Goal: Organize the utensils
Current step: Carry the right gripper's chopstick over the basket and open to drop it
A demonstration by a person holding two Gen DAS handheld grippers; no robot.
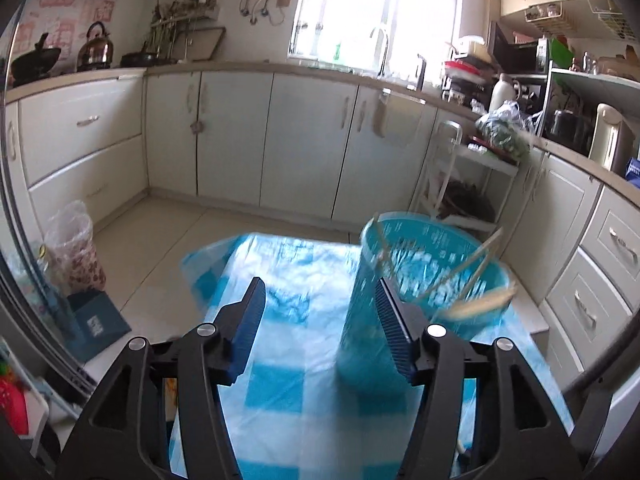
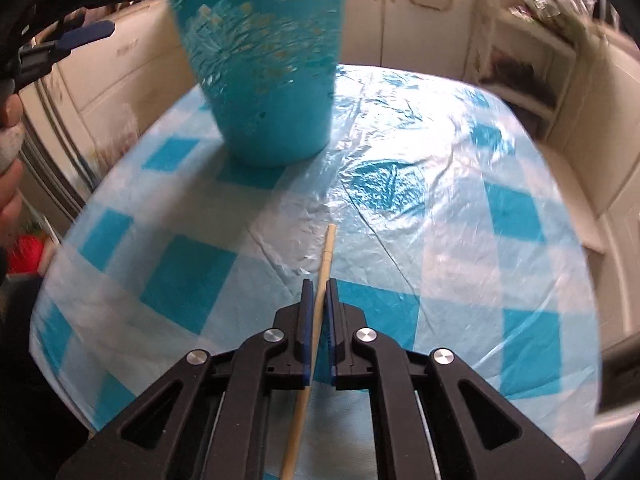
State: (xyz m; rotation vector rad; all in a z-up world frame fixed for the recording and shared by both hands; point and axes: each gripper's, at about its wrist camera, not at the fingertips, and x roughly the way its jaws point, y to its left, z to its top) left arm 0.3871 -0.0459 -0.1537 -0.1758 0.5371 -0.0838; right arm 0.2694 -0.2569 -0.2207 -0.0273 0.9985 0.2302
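A tall teal perforated basket [image 1: 424,280] stands on the table with the blue-and-white checked cloth [image 1: 288,392]. It holds several wooden utensils, among them a pale wooden handle [image 1: 480,305] leaning over its rim. My left gripper [image 1: 320,312] is open and empty, with the basket just beyond its right finger. In the right wrist view my right gripper [image 2: 319,292] is shut on a wooden chopstick [image 2: 326,256], whose tip points toward the basket [image 2: 264,80] at the far side of the cloth [image 2: 440,240]. The left gripper [image 2: 80,36] hangs to the left of the basket, apart from it.
White kitchen cabinets [image 1: 240,132] ring the room. A bin lined with a plastic bag [image 1: 74,248] and a blue box [image 1: 96,324] sit on the floor at left. A white rack [image 1: 460,168] stands beyond the basket. A person's hand [image 2: 8,184] shows at the left edge.
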